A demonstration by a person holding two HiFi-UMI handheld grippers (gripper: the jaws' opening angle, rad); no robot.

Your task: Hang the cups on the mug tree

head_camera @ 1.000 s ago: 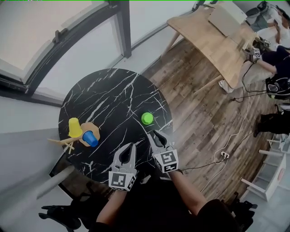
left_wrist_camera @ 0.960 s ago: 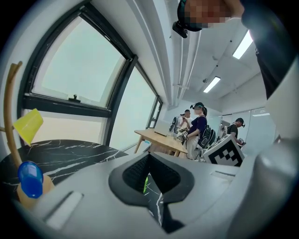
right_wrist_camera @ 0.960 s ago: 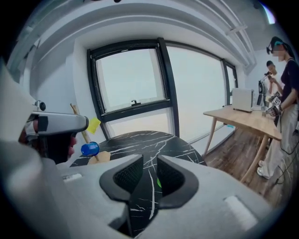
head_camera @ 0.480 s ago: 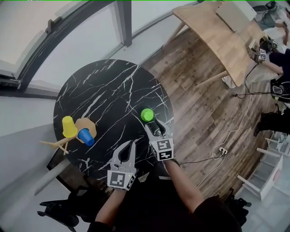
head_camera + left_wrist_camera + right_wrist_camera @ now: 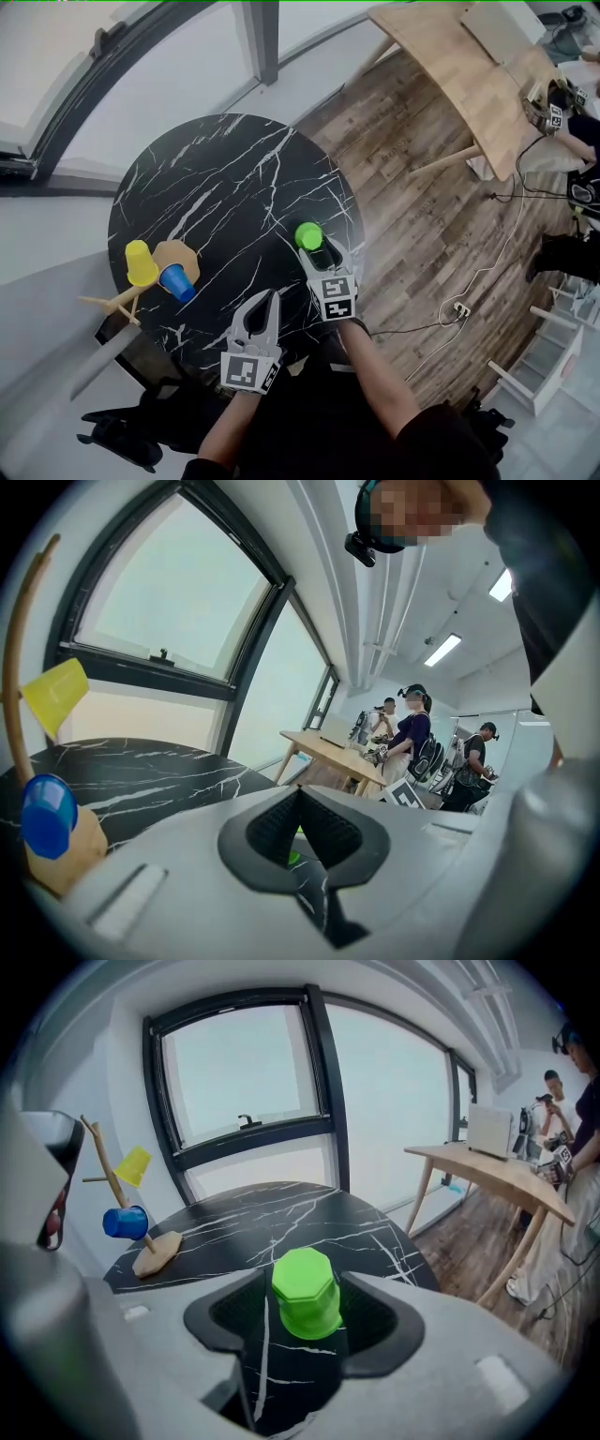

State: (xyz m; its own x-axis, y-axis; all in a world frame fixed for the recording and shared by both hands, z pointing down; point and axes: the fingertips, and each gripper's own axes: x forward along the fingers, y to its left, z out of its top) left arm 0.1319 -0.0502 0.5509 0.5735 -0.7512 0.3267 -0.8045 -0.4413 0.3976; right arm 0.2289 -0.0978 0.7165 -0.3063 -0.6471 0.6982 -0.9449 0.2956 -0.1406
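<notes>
Right gripper view: the green cup is seen standing on the black marble table between the jaws of the right gripper, which have just been opening and are spread, not pressed on it. The left gripper is held pressed together, with nothing pinched. A yellow cup and a blue cup are hung on the mug tree, well apart from the green one.

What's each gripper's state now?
Left gripper: closed, empty.
Right gripper: open, jaws have just been opening; green cup between them, not gripped.
</notes>
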